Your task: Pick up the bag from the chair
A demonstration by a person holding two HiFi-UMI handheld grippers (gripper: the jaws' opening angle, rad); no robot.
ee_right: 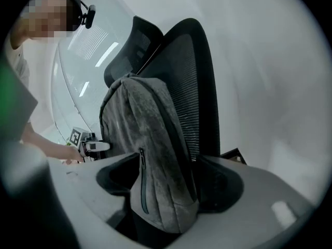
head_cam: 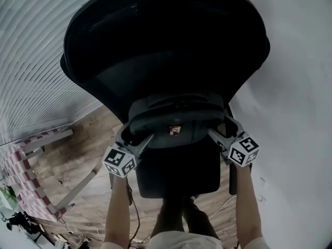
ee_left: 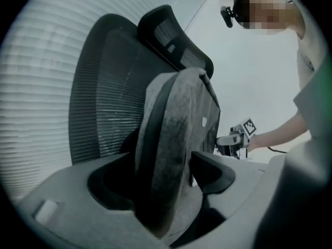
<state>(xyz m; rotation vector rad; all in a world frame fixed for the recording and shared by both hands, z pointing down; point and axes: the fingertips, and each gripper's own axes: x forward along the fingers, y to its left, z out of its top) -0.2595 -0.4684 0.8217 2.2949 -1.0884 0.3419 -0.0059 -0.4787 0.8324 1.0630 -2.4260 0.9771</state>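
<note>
A grey backpack [head_cam: 174,121] stands upright on a black office chair, against its mesh backrest [head_cam: 166,45] and above the seat [head_cam: 179,173]. My left gripper [head_cam: 148,139] holds the bag's left side and my right gripper [head_cam: 213,135] its right side. In the left gripper view the bag's edge [ee_left: 174,139] fills the gap of the left gripper [ee_left: 166,185], touching both jaws. The right gripper view shows the bag's zipped side [ee_right: 155,154] clamped in the right gripper [ee_right: 166,191]. Whether the bag's bottom rests on the seat is hidden.
Window blinds [head_cam: 31,61] run along the left and a white wall [head_cam: 295,87] closes the right. Wooden floor [head_cam: 78,154] lies to the chair's left, with a pink checked frame [head_cam: 23,178] and a grey bar [head_cam: 78,188]. The chair's headrest [ee_left: 174,35] rises above the bag.
</note>
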